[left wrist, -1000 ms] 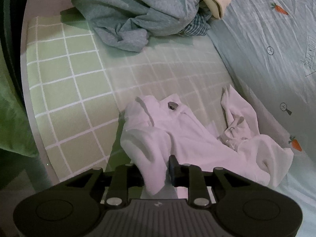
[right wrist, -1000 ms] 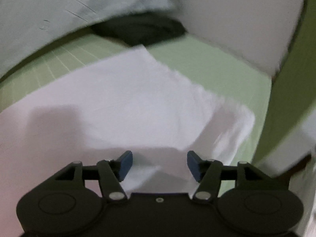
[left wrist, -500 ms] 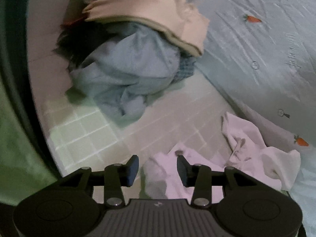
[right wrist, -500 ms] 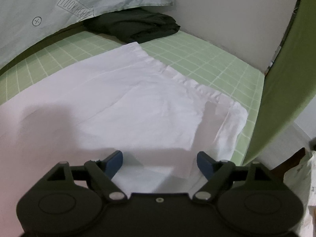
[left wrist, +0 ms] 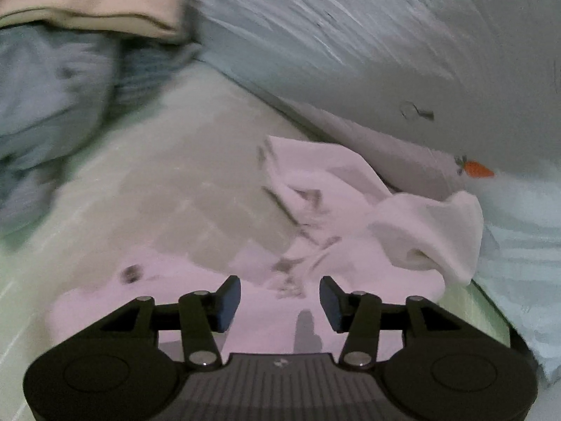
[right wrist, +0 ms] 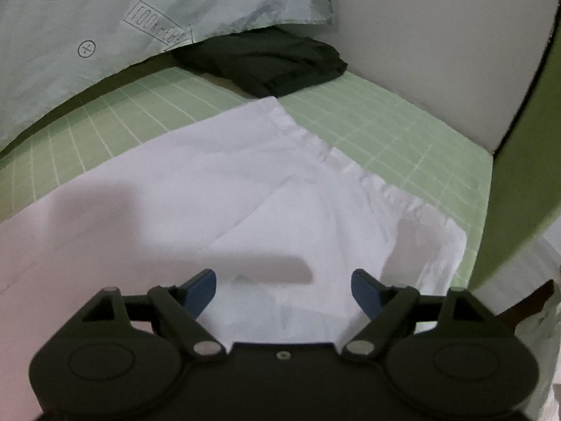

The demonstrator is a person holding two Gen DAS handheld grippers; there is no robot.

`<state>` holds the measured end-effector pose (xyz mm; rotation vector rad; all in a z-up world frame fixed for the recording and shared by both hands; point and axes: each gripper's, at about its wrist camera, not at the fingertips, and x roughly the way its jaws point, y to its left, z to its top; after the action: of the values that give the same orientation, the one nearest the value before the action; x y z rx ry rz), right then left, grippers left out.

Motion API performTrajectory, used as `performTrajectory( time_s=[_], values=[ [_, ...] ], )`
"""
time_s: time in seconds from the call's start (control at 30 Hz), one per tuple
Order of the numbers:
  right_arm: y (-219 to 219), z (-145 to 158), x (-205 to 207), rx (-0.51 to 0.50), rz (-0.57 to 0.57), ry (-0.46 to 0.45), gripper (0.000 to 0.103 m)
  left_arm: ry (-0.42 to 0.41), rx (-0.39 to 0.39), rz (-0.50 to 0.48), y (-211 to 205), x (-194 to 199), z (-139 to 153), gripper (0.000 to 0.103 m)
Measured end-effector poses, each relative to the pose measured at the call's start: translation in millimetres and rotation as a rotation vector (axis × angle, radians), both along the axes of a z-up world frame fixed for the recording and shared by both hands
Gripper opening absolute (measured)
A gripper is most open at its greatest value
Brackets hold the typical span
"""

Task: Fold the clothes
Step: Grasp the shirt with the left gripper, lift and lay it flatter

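Beneath both spread claws (left wrist: 279, 302) (right wrist: 283, 293) — white garment (right wrist: 245, 189) — ungripped.

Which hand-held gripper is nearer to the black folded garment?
Right. The right hand-held gripper hovers open over the white shirt, with the black folded garment ahead. The left hand-held gripper view shows no black garment.

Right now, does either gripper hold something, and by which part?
Nothing is held. The left gripper and right gripper are both open above the white garment.

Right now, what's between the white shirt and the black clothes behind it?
In the right wrist view, only a short strip of bare green checked sheet separates the white shirt from the black clothes.
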<state>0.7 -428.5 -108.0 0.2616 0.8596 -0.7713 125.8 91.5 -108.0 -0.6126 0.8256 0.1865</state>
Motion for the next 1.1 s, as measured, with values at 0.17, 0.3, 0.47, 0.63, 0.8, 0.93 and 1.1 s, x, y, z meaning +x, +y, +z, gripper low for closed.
performTrajectory(
  time_s=[0.17,0.3,0.47,0.63,0.8,0.93,1.1],
  values=[
    [-6,2,4,-0.009,0.01,0.011,0.085,0.084,0.071,-0.077,-25,43,-18,0.044],
    [-13,-2,7,0.0,0.001,0.023,0.085,0.154,0.139,-0.061,-33,61,-33,0.021],
    [-20,-8,11,0.005,-0.002,0.042,0.085,0.105,0.11,-0.028,-35,52,-27,0.005],
    [-20,-13,18,0.01,0.014,0.062,0.085,-0.019,0.033,-0.198,-83,27,4,0.005],
    [-8,-18,23,0.002,0.07,0.077,0.085,0.062,0.006,-0.42,-157,6,-20,0.004],
    [-3,-18,21,-0.007,0.101,0.077,0.085,0.181,0.007,-0.474,-168,2,-47,0.007],
    [-3,-20,15,-0.002,0.093,0.064,0.088,0.093,0.01,-0.463,-153,-9,-21,0.023]
  ],
)
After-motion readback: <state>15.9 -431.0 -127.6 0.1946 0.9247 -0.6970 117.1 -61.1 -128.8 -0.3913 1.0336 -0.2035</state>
